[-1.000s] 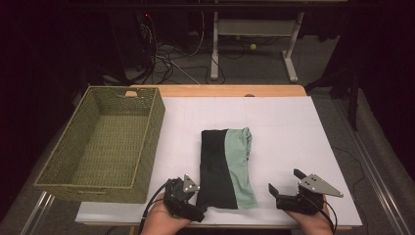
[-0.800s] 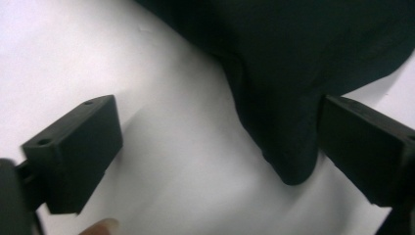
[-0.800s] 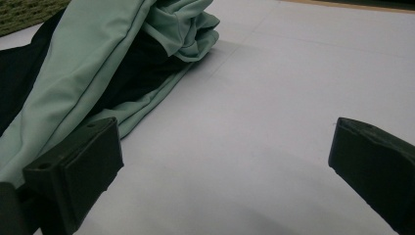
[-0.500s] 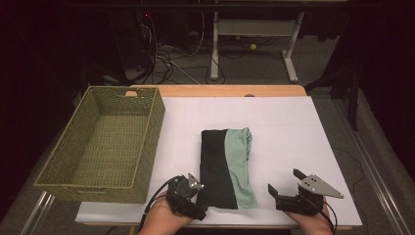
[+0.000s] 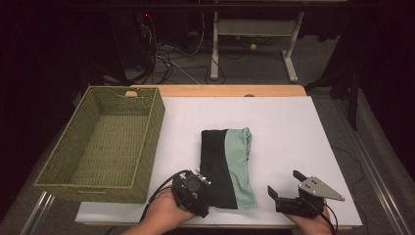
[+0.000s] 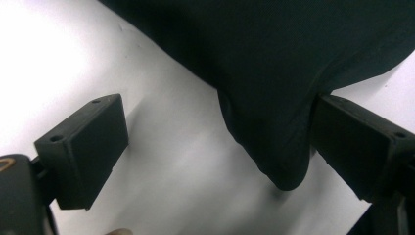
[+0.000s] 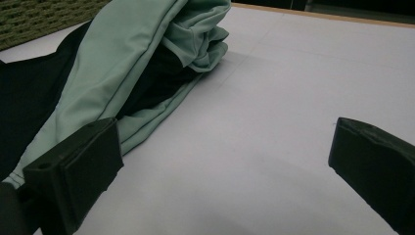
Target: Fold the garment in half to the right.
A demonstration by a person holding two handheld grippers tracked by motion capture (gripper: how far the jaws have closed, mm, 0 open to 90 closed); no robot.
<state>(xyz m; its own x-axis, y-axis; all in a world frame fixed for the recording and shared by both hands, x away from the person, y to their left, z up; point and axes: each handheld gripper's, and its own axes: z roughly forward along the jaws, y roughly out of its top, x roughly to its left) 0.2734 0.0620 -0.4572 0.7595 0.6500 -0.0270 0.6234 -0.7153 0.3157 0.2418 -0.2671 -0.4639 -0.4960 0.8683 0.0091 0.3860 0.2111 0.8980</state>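
Covering the wooden table (image 5: pixel 220 91), a white sheet (image 5: pixel 288 132) carries a folded black and mint garment (image 5: pixel 227 166) beside a green woven basket (image 5: pixel 147 147); cables lie on the dark floor (image 5: pixel 244 68) behind. No writing is readable. Left gripper (image 6: pixel 215 147) stands wide, a black corner between the jaws, unpinched. Right gripper (image 7: pixel 222 171) gapes empty beside the mint edge.

A white surface (image 5: pixel 293 137) with a wooden far edge is seen. On it, a woven green basket (image 5: pixel 68 171) is set left, and folded black-and-mint cloth (image 5: pixel 227 166) is laid centrally.
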